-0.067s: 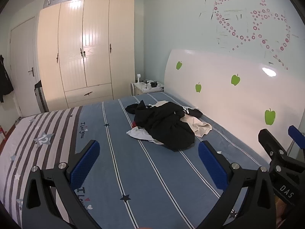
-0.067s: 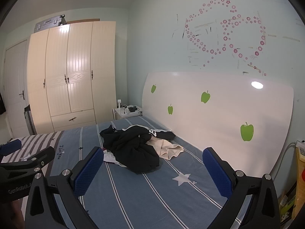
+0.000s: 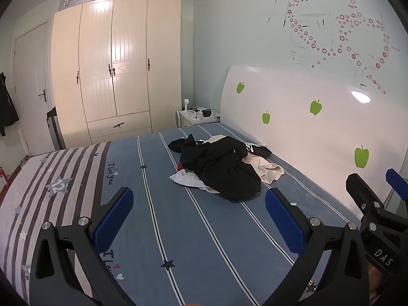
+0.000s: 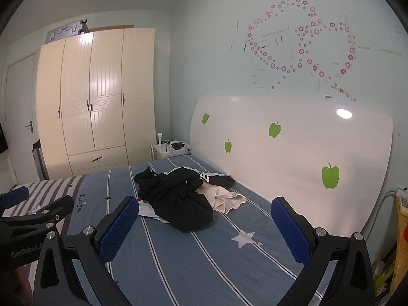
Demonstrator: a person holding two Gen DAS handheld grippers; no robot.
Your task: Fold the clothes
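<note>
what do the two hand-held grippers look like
Both look alike: the left hand-held gripper and the right hand-held gripper have matte black angular frames with triangular cut-outs and silver bolts. Each finger carries a blue dimpled pad. One body shows white lettering, "DAS"; the other reads "GenRobot".

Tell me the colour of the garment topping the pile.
Black garment; clearest in the right wrist view.

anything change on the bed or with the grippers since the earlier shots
Nothing visibly changed. The heap of black, white and cream clothes lies in the same spot on the blue striped bed sheet, and the left gripper and right gripper are both wide open and empty, short of the pile.
</note>
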